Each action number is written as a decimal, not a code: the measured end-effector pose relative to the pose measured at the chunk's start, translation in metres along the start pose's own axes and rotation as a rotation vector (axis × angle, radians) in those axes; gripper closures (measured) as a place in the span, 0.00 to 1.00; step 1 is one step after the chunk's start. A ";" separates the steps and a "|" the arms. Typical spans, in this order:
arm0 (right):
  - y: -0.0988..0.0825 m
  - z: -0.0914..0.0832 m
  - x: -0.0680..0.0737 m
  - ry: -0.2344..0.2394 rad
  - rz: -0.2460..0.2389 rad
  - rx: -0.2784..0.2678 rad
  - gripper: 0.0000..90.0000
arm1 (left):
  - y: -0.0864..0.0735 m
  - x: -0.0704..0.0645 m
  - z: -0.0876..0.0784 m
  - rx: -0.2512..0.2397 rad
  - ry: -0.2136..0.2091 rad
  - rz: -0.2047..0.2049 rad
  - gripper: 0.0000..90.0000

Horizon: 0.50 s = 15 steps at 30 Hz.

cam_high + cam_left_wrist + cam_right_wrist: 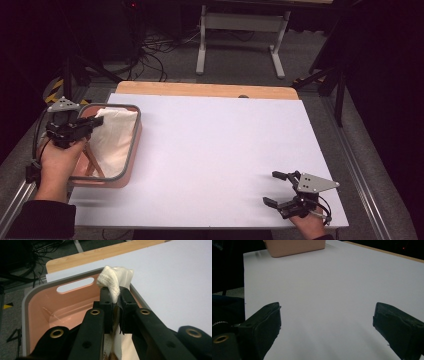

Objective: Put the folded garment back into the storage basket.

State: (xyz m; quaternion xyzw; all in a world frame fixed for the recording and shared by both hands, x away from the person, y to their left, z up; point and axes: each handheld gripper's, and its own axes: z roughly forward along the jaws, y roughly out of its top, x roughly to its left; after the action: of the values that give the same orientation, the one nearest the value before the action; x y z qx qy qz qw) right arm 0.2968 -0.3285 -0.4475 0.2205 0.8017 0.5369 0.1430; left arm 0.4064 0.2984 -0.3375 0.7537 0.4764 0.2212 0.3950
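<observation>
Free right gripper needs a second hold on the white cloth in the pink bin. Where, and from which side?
Probably the cloth's long edge draped on the bin's table-side rim, approached from the open table. There it lies raised and exposed. The left gripper, shut, pinches its far corner; the right gripper rests open.

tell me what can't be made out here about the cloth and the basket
- Basket floor: high view, the white cloth covers most of it.
- Cloth's lower part: left gripper view, hidden behind the left gripper shut on it.
- Basket: right gripper view, cut off by the top edge.
</observation>
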 end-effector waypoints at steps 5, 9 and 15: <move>0.000 0.000 0.000 -0.001 0.000 0.001 0.09 | -0.002 0.005 0.007 0.018 0.012 -0.013 0.92; 0.000 0.000 0.000 -0.001 0.000 0.002 0.09 | -0.003 0.008 0.014 0.035 0.016 -0.024 0.92; 0.000 -0.001 0.000 -0.001 0.000 0.001 0.10 | -0.006 0.010 0.021 0.060 0.012 -0.038 0.92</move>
State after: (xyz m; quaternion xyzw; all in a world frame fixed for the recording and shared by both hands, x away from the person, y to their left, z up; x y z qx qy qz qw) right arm 0.2967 -0.3293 -0.4475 0.2208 0.8020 0.5362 0.1433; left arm 0.4228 0.3009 -0.3549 0.7546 0.4995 0.2040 0.3735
